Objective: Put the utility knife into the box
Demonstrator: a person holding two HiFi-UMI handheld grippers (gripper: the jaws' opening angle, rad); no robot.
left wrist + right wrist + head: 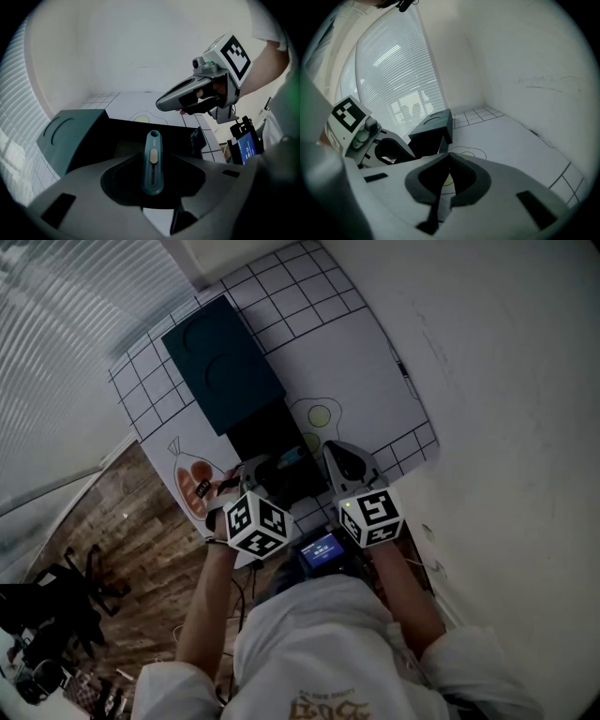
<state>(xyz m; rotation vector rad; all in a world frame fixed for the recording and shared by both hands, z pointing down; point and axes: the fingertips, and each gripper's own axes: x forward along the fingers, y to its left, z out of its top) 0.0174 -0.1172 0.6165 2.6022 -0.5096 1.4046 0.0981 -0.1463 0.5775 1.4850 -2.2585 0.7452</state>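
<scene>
The utility knife [153, 161] poised at the open box [126, 136], frame centre.
The left tool [154, 183] clamps the knife; release only once low inside (the right tool [449, 159], 2 jaws together, holds nothing).

Walls: plain white wall [534, 56], faintly scuffed
Window: horizontal blinds [393, 70], daylight behind
Floor: brown wood planks [122, 521]
Table cover: white mat [366, 362] with black grid
Light: dim, greyish overall
</scene>
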